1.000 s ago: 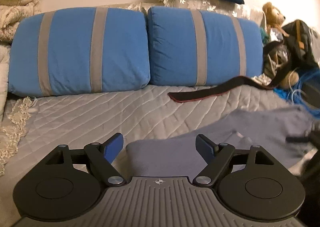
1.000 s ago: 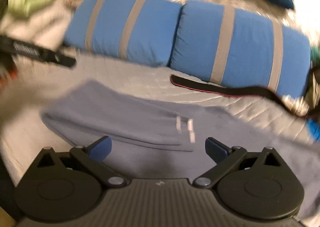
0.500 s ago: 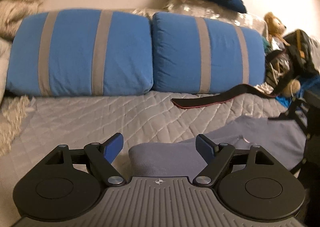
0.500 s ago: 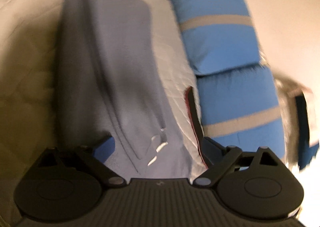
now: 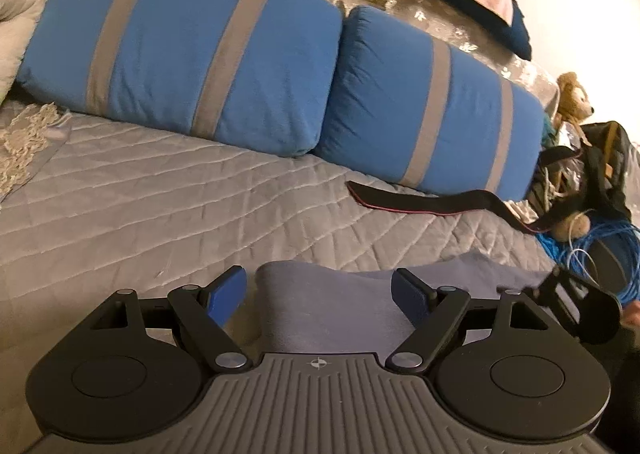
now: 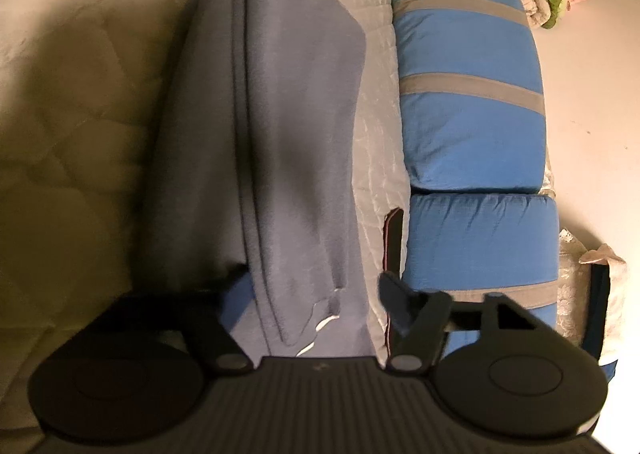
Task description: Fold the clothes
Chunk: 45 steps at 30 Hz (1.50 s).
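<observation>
Quilted grey bedding [image 5: 168, 206] carries a grey-blue garment [image 6: 280, 114] laid flat before two blue striped pillows [image 5: 208, 54]. One garment end is framed by the left gripper [image 5: 320, 296], jaws wide and untouched. The right gripper [image 6: 316, 294] has just been closing around the other end, pads not yet pressing.

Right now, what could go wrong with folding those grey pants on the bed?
1. The right tongs have just been closing round the thick folded edge of the grey pants; they might pinch only the top layer, so the fold slips apart.
2. The white drawstrings dangle near the tongs and could snag.
3. The black strap lies close beside the pants and might get dragged along.
</observation>
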Motion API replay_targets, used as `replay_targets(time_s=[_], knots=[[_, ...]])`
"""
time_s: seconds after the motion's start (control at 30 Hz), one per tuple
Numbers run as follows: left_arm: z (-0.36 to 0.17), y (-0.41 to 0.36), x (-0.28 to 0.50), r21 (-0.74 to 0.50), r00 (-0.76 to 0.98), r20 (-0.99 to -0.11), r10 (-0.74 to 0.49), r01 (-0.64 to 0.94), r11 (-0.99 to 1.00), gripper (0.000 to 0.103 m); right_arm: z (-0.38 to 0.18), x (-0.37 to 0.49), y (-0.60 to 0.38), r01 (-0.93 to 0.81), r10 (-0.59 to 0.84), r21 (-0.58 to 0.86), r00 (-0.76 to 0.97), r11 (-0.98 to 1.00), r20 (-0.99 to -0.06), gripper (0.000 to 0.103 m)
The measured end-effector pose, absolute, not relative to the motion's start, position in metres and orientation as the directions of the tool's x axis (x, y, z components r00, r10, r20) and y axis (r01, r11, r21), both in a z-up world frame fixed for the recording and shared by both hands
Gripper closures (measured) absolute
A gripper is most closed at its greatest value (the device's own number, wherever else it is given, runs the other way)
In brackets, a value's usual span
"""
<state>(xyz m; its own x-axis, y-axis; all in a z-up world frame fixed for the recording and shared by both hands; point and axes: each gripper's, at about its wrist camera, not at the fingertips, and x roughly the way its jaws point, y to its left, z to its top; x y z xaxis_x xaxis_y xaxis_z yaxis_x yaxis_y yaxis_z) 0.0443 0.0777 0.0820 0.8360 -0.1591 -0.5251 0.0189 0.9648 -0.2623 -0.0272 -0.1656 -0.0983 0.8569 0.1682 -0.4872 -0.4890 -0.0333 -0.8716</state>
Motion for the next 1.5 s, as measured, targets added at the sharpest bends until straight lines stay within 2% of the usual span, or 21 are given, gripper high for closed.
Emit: replay_targets(time_s=[0.13,0.27,0.37,0.43,0.5,0.57,0.63,0.67,0.77,0.83,1.1,1.27,1.3,1.4,1.5], knots=[[0.081,0.078,0.044,-0.252,0.834,-0.532,-0.149,0.012,0.968,0.024,-0.098,-0.024,-0.167,-0.483,0.140,-0.874,0.863,-0.057,-0.486,0.028],[0.081,0.078,0.045,-0.263,0.826,-0.541,-0.162,0.017,0.965,0.024,-0.094,-0.014,-0.166,-0.518,0.116,-0.852,0.844,-0.076,-0.524,0.035],[0.079,0.083,0.049,-0.331,0.799,-0.559,-0.223,0.032,0.943,0.024,-0.094,-0.008,-0.167,-0.550,0.120,-0.830,0.821,-0.095,-0.558,0.039],[0.076,0.086,0.051,-0.375,0.783,-0.563,-0.264,0.043,0.926,0.024,-0.097,-0.005,-0.167,-0.565,0.121,-0.819,0.810,-0.102,-0.574,0.048],[0.074,0.087,0.051,-0.387,0.778,-0.566,-0.274,0.043,0.921,0.024,-0.095,-0.001,-0.167,-0.599,0.117,-0.797,0.788,-0.077,-0.604,0.072],[0.073,0.088,0.051,-0.390,0.778,-0.568,-0.269,0.033,0.920,0.024,-0.094,-0.002,-0.169,-0.633,0.116,-0.772,0.764,-0.057,-0.635,0.081],[0.072,0.091,0.052,-0.404,0.776,-0.570,-0.271,0.022,0.915,0.024,-0.090,-0.005,-0.172,-0.618,0.126,-0.785,0.775,-0.053,-0.619,0.096],[0.070,0.094,0.053,-0.442,0.768,-0.568,-0.297,0.020,0.897,0.024,-0.088,-0.006,-0.173,-0.603,0.133,-0.796,0.786,-0.052,-0.604,0.099],[0.063,0.108,0.059,-0.585,0.741,-0.541,-0.398,0.009,0.811,0.024,-0.080,-0.009,-0.177,-0.574,0.126,-0.817,0.808,-0.047,-0.575,0.099],[0.059,0.113,0.061,-0.622,0.737,-0.532,-0.416,-0.007,0.783,0.024,-0.075,-0.012,-0.181,-0.552,0.115,-0.832,0.825,-0.047,-0.553,0.099],[0.056,0.112,0.064,-0.606,0.736,-0.546,-0.400,-0.018,0.795,0.024,-0.073,-0.031,-0.200,-0.541,0.071,-0.840,0.837,-0.036,-0.542,0.099],[0.055,0.111,0.065,-0.603,0.731,-0.554,-0.398,-0.023,0.797,0.024,-0.079,-0.044,-0.209,-0.589,0.045,-0.808,0.807,-0.016,-0.589,0.098],[0.055,0.111,0.065,-0.603,0.730,-0.555,-0.398,-0.024,0.797,0.024,-0.083,-0.045,-0.210,-0.594,0.040,-0.804,0.803,-0.021,-0.594,0.085],[0.054,0.111,0.065,-0.601,0.729,-0.557,-0.398,-0.023,0.799,0.024,-0.098,-0.049,-0.213,-0.583,0.018,-0.810,0.811,-0.062,-0.585,0.057],[0.053,0.111,0.065,-0.598,0.727,-0.560,-0.396,-0.024,0.801,0.024,-0.104,-0.045,-0.216,-0.569,0.015,-0.820,0.821,-0.056,-0.571,0.056]])
